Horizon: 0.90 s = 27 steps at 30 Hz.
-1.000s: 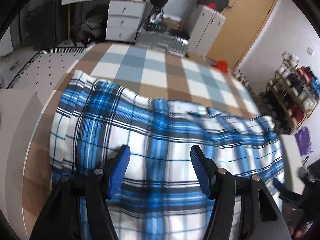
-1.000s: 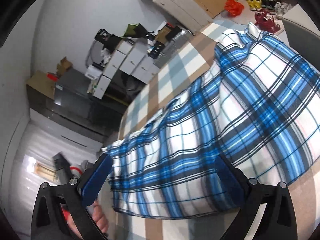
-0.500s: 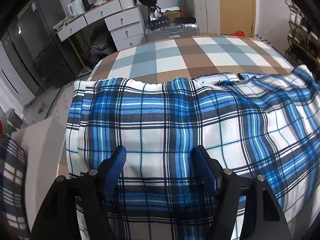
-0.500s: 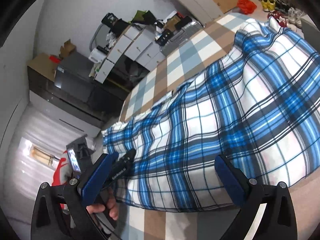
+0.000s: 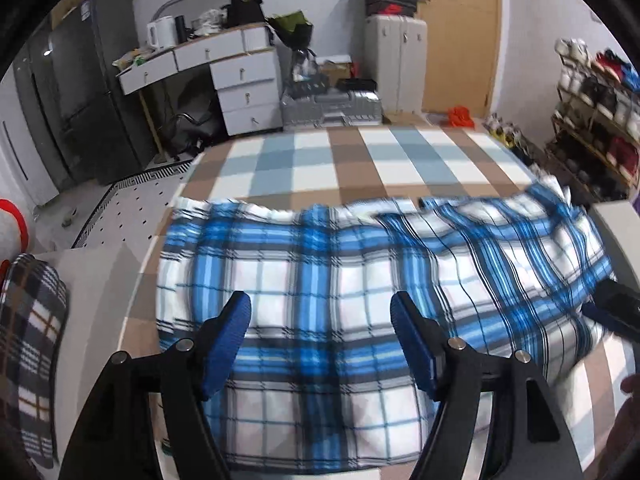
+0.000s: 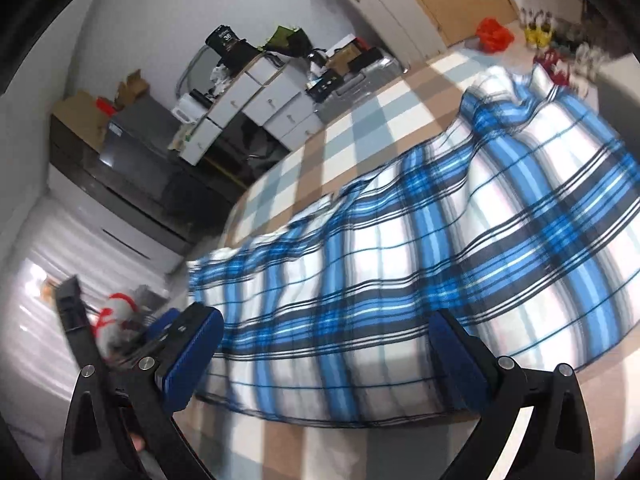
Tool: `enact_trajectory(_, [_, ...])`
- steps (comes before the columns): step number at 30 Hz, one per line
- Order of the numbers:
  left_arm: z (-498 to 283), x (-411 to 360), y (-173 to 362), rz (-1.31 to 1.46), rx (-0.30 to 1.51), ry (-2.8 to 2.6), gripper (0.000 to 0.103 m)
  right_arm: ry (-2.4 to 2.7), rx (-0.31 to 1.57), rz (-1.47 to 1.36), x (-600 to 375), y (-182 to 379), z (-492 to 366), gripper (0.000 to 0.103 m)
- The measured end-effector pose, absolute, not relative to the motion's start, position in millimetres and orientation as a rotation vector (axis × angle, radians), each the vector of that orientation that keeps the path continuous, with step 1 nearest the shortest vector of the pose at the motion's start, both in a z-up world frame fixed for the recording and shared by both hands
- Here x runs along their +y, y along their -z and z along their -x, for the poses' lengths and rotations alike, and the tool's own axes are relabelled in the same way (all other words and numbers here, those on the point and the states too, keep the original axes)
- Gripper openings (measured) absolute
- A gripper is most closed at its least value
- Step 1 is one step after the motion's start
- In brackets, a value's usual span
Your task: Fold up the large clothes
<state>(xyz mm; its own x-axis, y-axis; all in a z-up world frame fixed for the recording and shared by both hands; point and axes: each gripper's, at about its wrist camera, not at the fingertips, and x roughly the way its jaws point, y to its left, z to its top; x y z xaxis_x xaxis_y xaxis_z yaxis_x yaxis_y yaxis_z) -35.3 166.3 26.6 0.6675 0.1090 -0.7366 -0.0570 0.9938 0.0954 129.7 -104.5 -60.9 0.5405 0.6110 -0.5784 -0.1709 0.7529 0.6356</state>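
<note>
A large blue, white and black plaid garment (image 5: 320, 248) lies spread across a surface with a brown, blue and white checked cover (image 5: 360, 160). My left gripper (image 5: 320, 304) hovers over the garment's near part. Its jaws are opening, and no cloth is pinched between them. In the right wrist view the same garment (image 6: 440, 240) runs diagonally over the checked cover (image 6: 360, 128). My right gripper (image 6: 326, 320) stands wide open above the garment's near edge, holding nothing. A dark part of the right gripper (image 5: 616, 312) shows at the garment's right end.
Beyond the far edge stand a white desk with drawers (image 5: 240, 76), a dark fridge (image 5: 80, 100), a silver case (image 5: 332, 108) and pale suitcases (image 5: 396, 60). A shoe rack (image 5: 592, 112) lines the right wall. A dark plaid cushion (image 5: 32, 340) lies at the left.
The left gripper's jaws have spread wider and its view has rolled and drawn back, so more of the garment shows. The right gripper has rolled slightly and stays wide open.
</note>
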Motion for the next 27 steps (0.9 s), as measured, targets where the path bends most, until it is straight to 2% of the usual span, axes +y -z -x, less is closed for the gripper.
enact_trajectory(7, [30,140,-6,-0.075,0.917,-0.059,0.073,-0.307,0.77,-0.152,-90,42,-118,0.103])
enact_trajectory(10, [28,133,4,-0.023,0.975,0.008,0.074,-0.198,0.782,0.026,-86,47,-120,0.103])
enact_trajectory(15, [18,118,27,-0.102,1.054,-0.015,0.074,-0.121,0.848,0.116,-99,65,-133,0.103])
enact_trajectory(20, [10,117,36,-0.144,1.088,-0.087,0.095,-0.044,0.903,0.279,-92,91,-145,0.103])
enact_trajectory(24, [8,130,36,-0.055,1.115,-0.08,0.096,-0.053,0.909,0.286,-95,94,-149,0.103])
enact_trajectory(27, [16,137,24,-0.002,1.093,-0.06,0.096,-0.089,0.869,0.16,-109,72,-146,0.103])
